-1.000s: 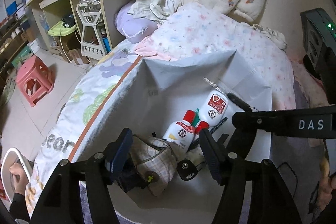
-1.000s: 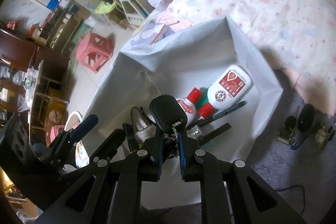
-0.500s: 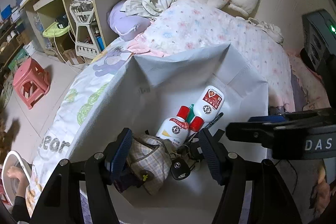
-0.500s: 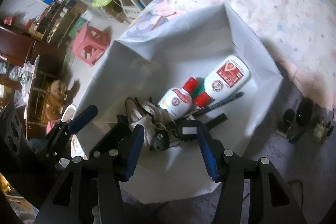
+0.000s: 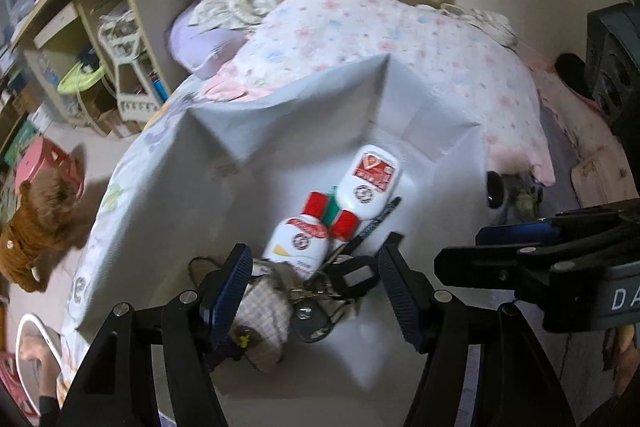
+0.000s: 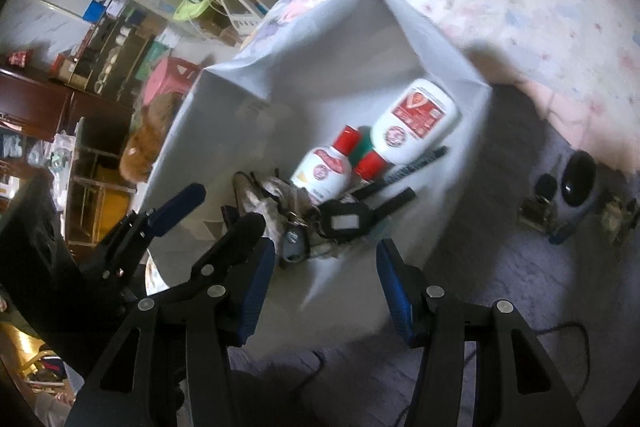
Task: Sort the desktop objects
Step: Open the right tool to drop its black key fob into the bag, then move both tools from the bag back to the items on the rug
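Your left hand-held gripper (image 5: 316, 283) is open, jaws spread wide, nothing between the pads. It hangs over the near end of the pile on the grey sheet (image 5: 280, 131). Directly between its fingertips from the left wrist view: the car key (image 5: 310, 319) with its black tag (image 5: 354, 277), and the checked pouch (image 5: 262, 319) just inside the left finger. Whether the pads touch anything, can't tell.

Your right hand-held gripper (image 6: 326, 281) is also open and empty. In its own view the key (image 6: 294, 243) and tag (image 6: 345, 221) lie just ahead of the fingertips, slightly left of centre, clear of both pads. The left gripper shows in that view at lower left, beside it.

Rest of the pile, further out from both grippers:
- small white bottle (image 5: 298, 241) with red cap, touching the pouch at its base
- large white bottle (image 5: 370, 181) with red label, lying beside it, caps pointing opposite ways
- black pen (image 5: 376, 221) along the right side of the bottles

The sheet lies on a bed with a floral quilt (image 5: 380, 39). A brown dog (image 5: 32, 227) stands on the floor at left, next to a pink stool (image 5: 44, 159). Both frames are motion-blurred.
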`<act>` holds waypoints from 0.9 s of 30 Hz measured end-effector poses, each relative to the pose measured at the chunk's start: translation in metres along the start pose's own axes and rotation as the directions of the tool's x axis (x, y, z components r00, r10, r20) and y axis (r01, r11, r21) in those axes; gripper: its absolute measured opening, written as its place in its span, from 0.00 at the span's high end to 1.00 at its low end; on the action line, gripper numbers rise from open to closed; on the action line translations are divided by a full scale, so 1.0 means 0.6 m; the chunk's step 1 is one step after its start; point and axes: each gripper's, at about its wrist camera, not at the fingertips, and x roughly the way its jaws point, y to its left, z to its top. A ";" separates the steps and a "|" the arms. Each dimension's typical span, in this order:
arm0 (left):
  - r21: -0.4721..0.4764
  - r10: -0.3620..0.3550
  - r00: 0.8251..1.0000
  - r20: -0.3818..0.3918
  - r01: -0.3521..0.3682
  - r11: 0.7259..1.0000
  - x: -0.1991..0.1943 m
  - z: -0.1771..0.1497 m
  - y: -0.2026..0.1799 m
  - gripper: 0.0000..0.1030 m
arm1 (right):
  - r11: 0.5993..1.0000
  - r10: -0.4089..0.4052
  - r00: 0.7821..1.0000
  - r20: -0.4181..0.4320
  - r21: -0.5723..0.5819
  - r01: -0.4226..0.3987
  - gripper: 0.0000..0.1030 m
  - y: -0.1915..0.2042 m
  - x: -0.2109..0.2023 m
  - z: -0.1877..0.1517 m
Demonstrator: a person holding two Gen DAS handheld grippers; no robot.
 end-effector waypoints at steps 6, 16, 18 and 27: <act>0.093 -0.017 1.000 0.002 0.017 0.996 -0.005 0.006 -0.066 0.39 | 0.998 -0.042 0.999 0.022 0.045 0.041 0.48 -0.054 -0.035 -0.029; 0.213 -0.040 0.999 0.013 0.037 0.976 -0.028 0.008 -0.160 0.39 | 0.988 -0.052 0.997 0.052 0.146 0.044 0.48 -0.154 -0.094 -0.089; 0.241 -0.042 0.999 0.012 0.038 0.970 -0.033 0.006 -0.181 0.39 | 0.985 -0.051 0.997 0.063 0.165 0.040 0.48 -0.172 -0.105 -0.101; 0.319 -0.045 0.999 0.028 0.034 0.947 -0.042 -0.004 -0.244 0.39 | 0.977 -0.019 0.992 0.123 0.215 -0.008 0.48 -0.227 -0.148 -0.138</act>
